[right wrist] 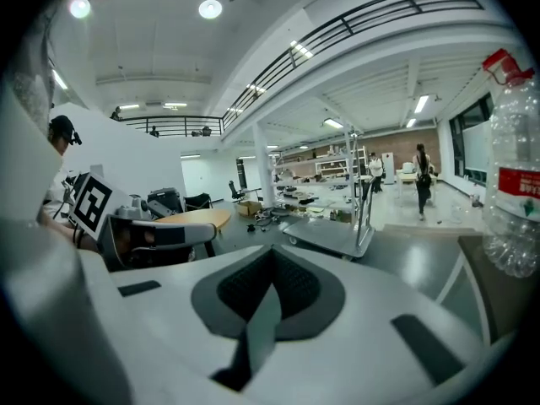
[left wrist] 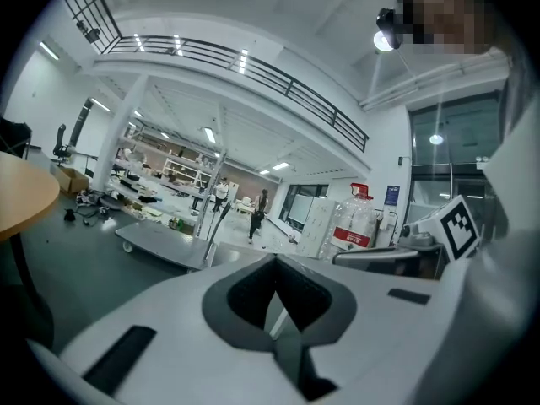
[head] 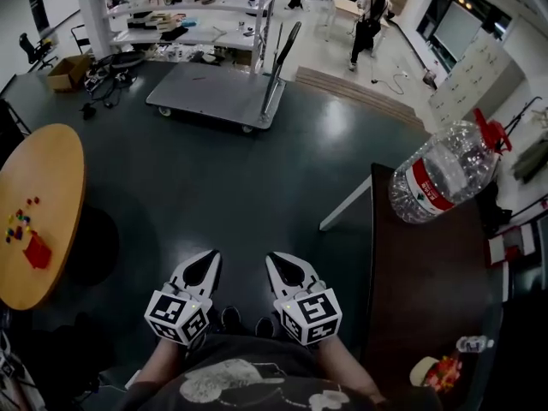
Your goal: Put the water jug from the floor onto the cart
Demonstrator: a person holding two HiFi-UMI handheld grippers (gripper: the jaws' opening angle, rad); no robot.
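The water jug [head: 445,174], clear plastic with a red label and red cap, stands upright on the far end of a dark table [head: 428,289] at my right. It also shows in the left gripper view as the jug [left wrist: 354,222] and in the right gripper view as the jug [right wrist: 516,201]. The cart [head: 218,92] is a flat grey platform trolley with an upright handle, far ahead across the dark floor. My left gripper [head: 210,257] and right gripper [head: 274,259] are held side by side close to my body. Both are shut and hold nothing, well short of the jug and the cart.
A round wooden table [head: 43,204] with a red object and small coloured pieces stands at my left. Shelving [head: 171,15], a cardboard box [head: 67,71] and cables lie beyond the cart. A person [head: 368,24] walks in the distance. Dark floor stretches between me and the cart.
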